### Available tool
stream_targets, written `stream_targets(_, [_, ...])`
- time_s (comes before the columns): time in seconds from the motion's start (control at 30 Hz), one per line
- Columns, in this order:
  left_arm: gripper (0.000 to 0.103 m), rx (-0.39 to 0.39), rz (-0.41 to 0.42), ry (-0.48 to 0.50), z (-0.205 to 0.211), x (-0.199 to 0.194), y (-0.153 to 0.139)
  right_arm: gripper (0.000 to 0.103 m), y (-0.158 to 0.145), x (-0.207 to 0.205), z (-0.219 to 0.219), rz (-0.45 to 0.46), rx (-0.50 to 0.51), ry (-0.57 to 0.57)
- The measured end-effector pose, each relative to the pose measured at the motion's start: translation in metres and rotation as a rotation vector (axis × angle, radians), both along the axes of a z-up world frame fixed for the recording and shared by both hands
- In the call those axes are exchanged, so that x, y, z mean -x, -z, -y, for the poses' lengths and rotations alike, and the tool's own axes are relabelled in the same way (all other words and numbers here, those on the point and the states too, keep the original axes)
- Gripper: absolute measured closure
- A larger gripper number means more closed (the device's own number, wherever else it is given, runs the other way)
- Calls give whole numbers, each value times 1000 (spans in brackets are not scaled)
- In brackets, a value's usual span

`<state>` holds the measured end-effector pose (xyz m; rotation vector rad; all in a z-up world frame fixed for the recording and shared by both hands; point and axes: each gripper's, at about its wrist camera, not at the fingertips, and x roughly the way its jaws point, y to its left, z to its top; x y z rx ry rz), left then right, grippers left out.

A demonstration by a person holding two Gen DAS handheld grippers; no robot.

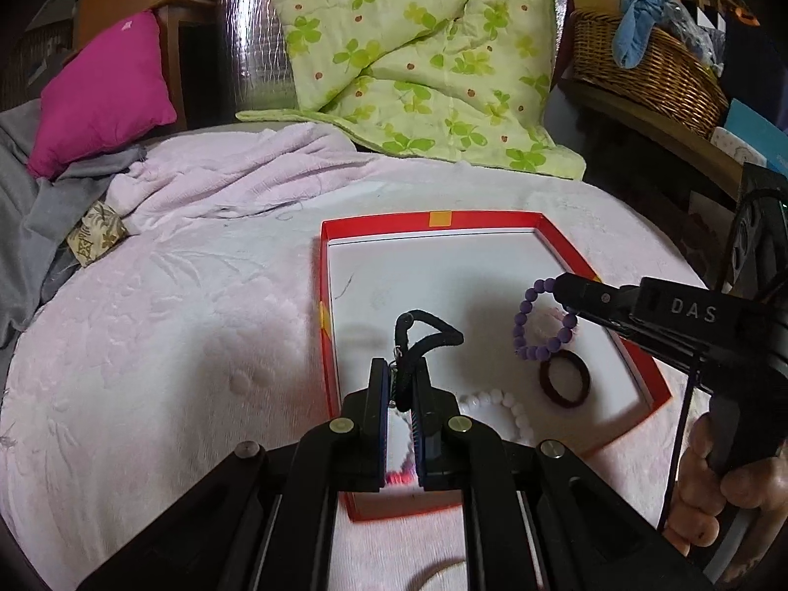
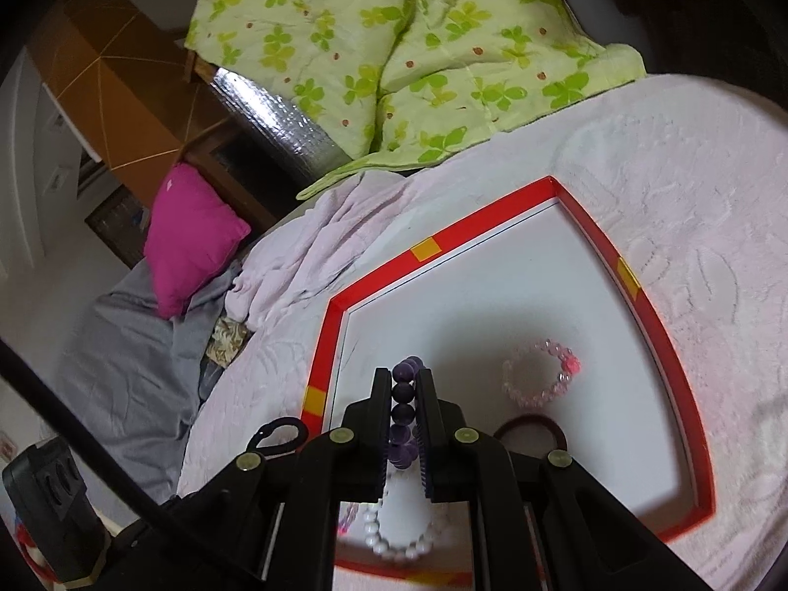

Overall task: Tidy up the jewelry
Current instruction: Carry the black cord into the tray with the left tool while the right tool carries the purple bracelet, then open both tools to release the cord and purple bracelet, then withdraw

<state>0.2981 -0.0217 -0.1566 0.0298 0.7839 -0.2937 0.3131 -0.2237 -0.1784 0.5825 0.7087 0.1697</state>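
Note:
A red-rimmed tray [image 1: 428, 220] with a white floor lies on a pink blanket; it also shows in the right wrist view [image 2: 492, 216]. My left gripper [image 1: 399, 374] is shut on a black hair tie [image 1: 428, 332] and holds it above the tray's left part. My right gripper [image 2: 405, 384] is shut on a purple bead bracelet [image 2: 404, 409], which hangs over the tray's right part in the left wrist view [image 1: 524, 317]. On the tray floor lie a dark red hair tie [image 1: 564, 378], a white bead bracelet [image 1: 497, 406] and a pale pink bead bracelet [image 2: 541, 374].
A green clover quilt [image 1: 418, 59] lies behind the tray. A magenta pillow [image 1: 106, 91] and grey cloth [image 1: 19, 207] are at the left. A wicker basket [image 1: 650, 69] stands at the back right. The pink blanket [image 1: 172, 344] spreads left of the tray.

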Motion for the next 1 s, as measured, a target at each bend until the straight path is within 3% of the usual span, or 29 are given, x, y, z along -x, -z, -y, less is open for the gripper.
stream_targets(0.57, [94, 9, -112, 65, 25, -54, 30, 92, 15, -36, -1, -59, 6, 6])
stream_targets(0.9, [93, -75, -119, 66, 36, -51, 36, 89, 26, -35, 6, -107, 26, 26])
stream_targets(1.0, [81, -93, -117, 68, 36, -47, 35, 89, 25, -33, 7, -101, 41, 42])
